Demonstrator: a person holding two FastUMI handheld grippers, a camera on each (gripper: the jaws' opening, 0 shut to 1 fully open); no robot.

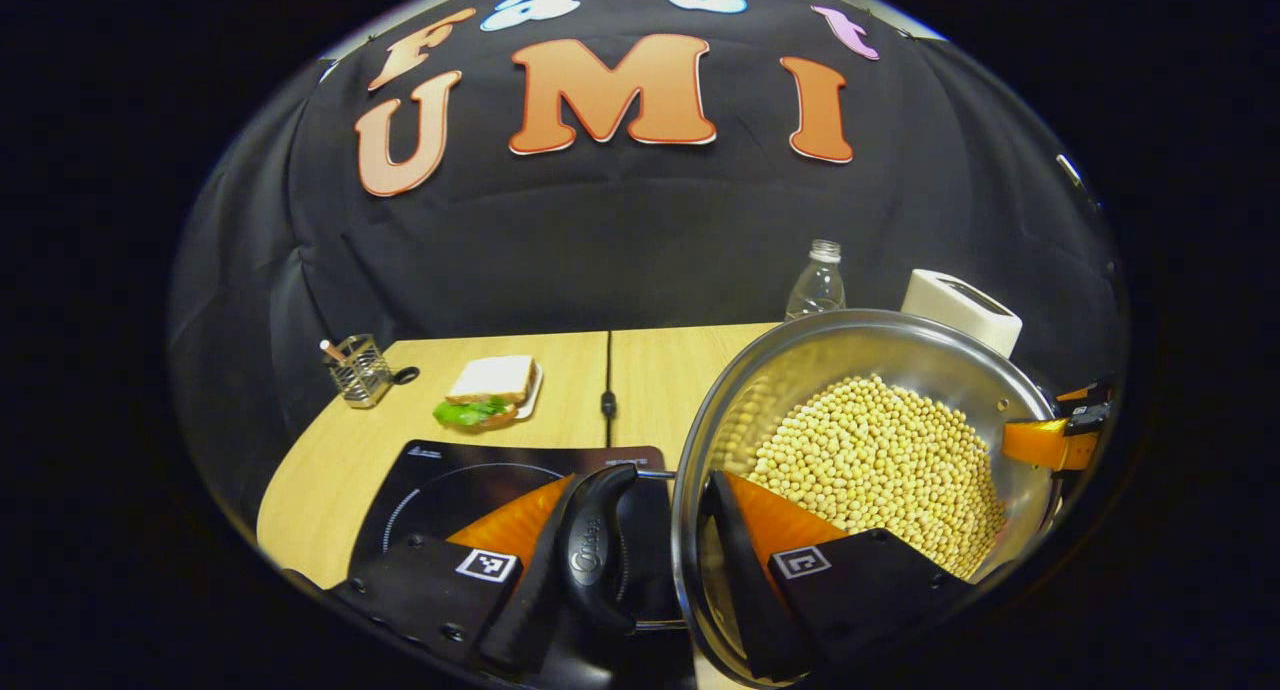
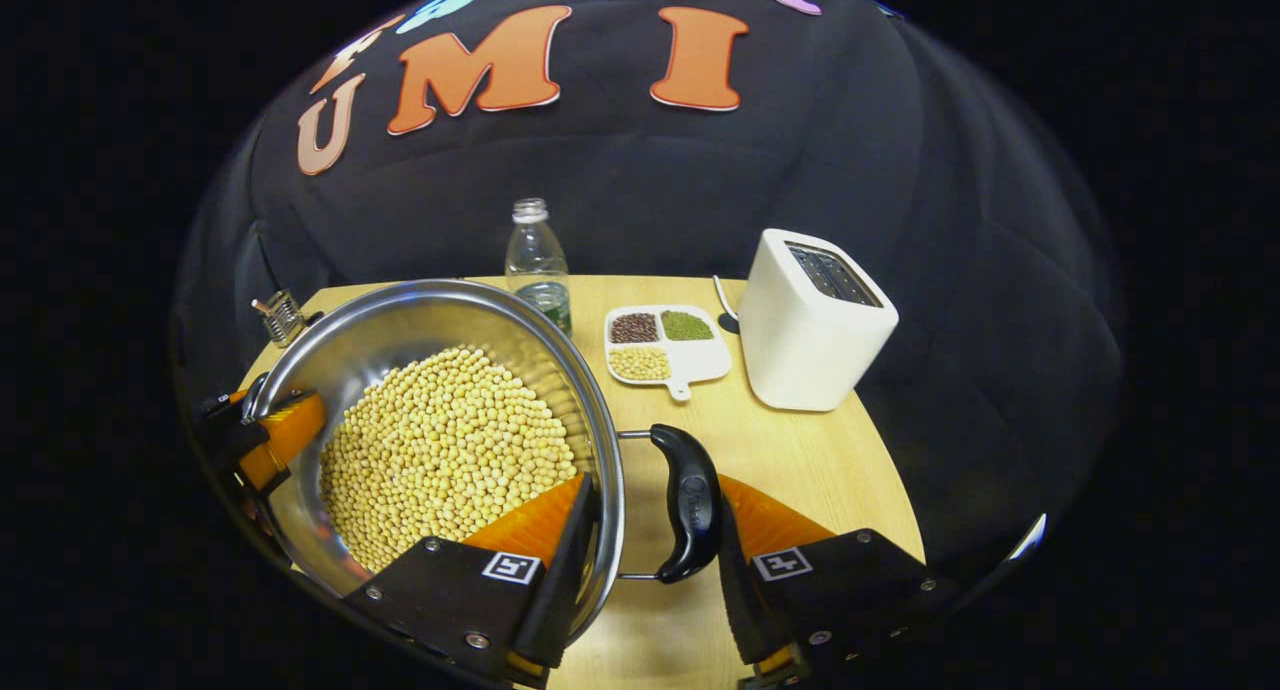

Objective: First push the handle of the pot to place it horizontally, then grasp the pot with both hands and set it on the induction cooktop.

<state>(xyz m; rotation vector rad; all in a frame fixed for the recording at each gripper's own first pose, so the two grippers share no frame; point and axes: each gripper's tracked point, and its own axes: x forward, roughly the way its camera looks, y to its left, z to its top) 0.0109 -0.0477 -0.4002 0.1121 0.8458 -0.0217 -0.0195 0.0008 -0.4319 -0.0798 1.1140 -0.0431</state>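
Note:
A steel pot [image 1: 760, 370] holding soybeans [image 1: 880, 460] hangs just right of the black induction cooktop [image 1: 430, 480]. In the left gripper view, my left gripper [image 1: 660, 490] is shut on the pot: one finger presses outside its black side handle [image 1: 600, 550], the other stands inside the rim. In the right gripper view, my right gripper [image 2: 655, 490] clamps the opposite handle [image 2: 685, 500] and the pot's [image 2: 400, 320] rim the same way. Each view shows the other gripper across the pot [image 1: 1050, 440] [image 2: 270, 435]. The soybeans [image 2: 440, 450] cover the bottom.
On the wooden table [image 2: 800, 450] stand a white toaster [image 2: 815, 320], a divided dish of beans [image 2: 665, 345] and a plastic bottle [image 2: 538, 260]. Behind the cooktop lie a sandwich on a plate [image 1: 490, 390] and a wire utensil holder [image 1: 360, 370].

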